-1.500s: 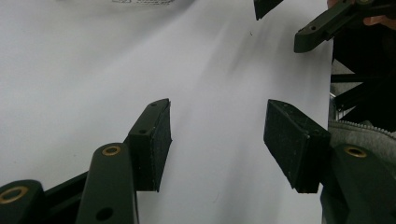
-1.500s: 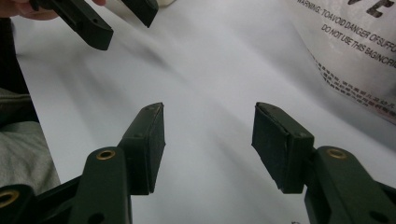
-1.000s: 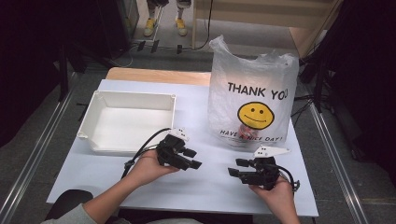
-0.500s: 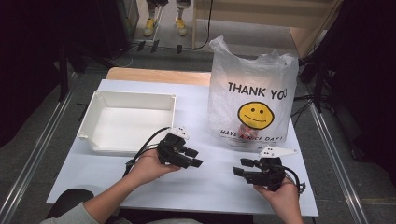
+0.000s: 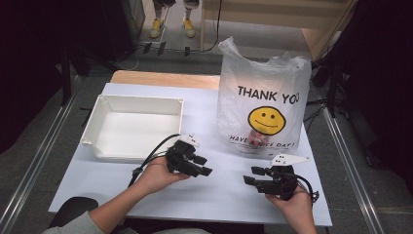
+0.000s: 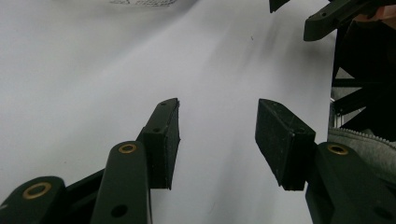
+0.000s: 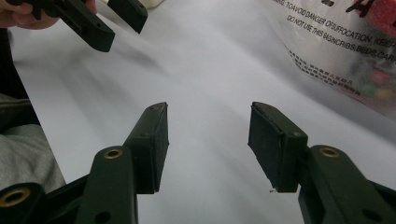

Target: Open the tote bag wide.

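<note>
My left gripper [image 5: 203,165] hovers low over the white table [image 5: 219,195] near its front edge, with its jaws pointing right. In the left gripper view it [image 6: 218,105] is open with nothing between the pads, and the jaws have just been opening a little. My right gripper [image 5: 252,175] faces it from the right and points left. It [image 7: 208,107] is open and empty too. Each shows in the other's view: the right gripper [image 6: 294,18] and the left gripper [image 7: 122,30].
A white plastic bag [image 5: 265,112] with a smiley face and "THANK YOU" stands at the back right, with red items faintly visible inside [image 7: 383,14]. An empty white tray [image 5: 141,99] sits at the back left. A wooden board [image 5: 160,78] lies beyond it.
</note>
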Motion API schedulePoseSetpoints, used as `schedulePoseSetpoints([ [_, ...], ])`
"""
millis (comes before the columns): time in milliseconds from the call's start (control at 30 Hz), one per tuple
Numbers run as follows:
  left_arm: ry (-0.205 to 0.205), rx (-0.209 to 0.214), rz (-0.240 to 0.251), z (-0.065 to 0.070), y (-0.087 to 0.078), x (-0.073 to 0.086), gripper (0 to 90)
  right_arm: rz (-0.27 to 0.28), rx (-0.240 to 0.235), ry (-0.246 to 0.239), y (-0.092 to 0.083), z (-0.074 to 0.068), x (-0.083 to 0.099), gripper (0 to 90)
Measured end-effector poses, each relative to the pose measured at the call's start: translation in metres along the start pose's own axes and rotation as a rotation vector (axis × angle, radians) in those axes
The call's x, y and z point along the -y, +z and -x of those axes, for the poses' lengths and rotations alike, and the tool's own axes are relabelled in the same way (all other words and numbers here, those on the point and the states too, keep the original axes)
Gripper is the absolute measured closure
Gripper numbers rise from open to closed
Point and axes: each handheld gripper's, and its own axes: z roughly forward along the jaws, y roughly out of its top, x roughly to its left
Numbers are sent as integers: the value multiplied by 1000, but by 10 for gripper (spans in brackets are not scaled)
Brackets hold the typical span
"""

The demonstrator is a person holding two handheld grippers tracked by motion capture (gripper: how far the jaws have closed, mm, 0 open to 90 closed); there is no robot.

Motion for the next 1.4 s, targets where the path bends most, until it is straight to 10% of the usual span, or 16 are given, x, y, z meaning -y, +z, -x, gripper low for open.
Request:
schedulePoseSetpoints([
  [400, -11, 3, 19, 4, -4, -19, 540, 8, 14, 7, -27, 7, -4, 483],
  [900, 10, 20, 44, 10, -25, -86, 618, 84, 58, 61, -99, 46, -23, 584],
  [1400, 22, 23, 85, -5, -53, -172, 840, 138, 36, -5, -156, 107, -101, 889],
])
